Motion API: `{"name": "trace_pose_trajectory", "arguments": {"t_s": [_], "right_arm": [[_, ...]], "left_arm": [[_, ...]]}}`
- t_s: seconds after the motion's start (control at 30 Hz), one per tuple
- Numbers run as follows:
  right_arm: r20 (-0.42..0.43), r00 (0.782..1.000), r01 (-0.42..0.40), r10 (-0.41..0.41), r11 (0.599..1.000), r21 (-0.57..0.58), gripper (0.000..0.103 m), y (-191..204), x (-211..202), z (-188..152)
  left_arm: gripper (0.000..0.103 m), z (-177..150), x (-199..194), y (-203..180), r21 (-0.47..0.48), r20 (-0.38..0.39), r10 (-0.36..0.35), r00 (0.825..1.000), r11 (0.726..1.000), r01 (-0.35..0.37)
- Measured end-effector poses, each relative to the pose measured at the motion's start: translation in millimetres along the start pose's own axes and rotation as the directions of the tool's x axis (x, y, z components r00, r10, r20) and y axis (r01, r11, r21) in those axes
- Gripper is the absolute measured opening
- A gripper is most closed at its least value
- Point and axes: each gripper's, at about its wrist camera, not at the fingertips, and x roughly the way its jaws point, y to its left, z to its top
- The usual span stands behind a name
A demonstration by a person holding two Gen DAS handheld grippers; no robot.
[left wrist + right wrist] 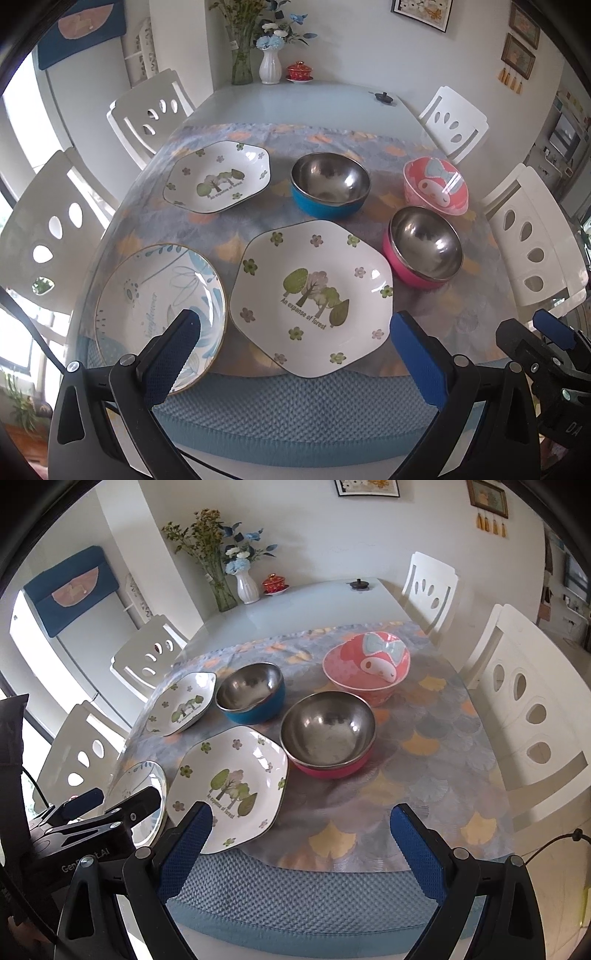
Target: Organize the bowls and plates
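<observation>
With both my left gripper and right gripper gaping empty, I judge the forest plate glazed, slippery, breakable, best pinched at its raised rim.

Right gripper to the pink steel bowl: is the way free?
Probably yes. The right gripper is open, holding nothing, and only bare tablecloth lies between it and the pink steel bowl.

home dining room, white chairs, flower vase (framed pictures)
</observation>
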Motion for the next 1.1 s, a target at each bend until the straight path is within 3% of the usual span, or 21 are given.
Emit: {"name": "trace_pose_trajectory", "arguments": {"t_s": [1.1], "right_arm": [[-0.044, 0.998, -0.038, 0.040, 0.998, 0.042, 0.097, -6.9, 9.6, -2.8]], "left_arm": [[0.103, -2.4, 0.8, 3.6, -0.031, -0.016, -0.048, 0.999, 0.998, 0.048]]}}
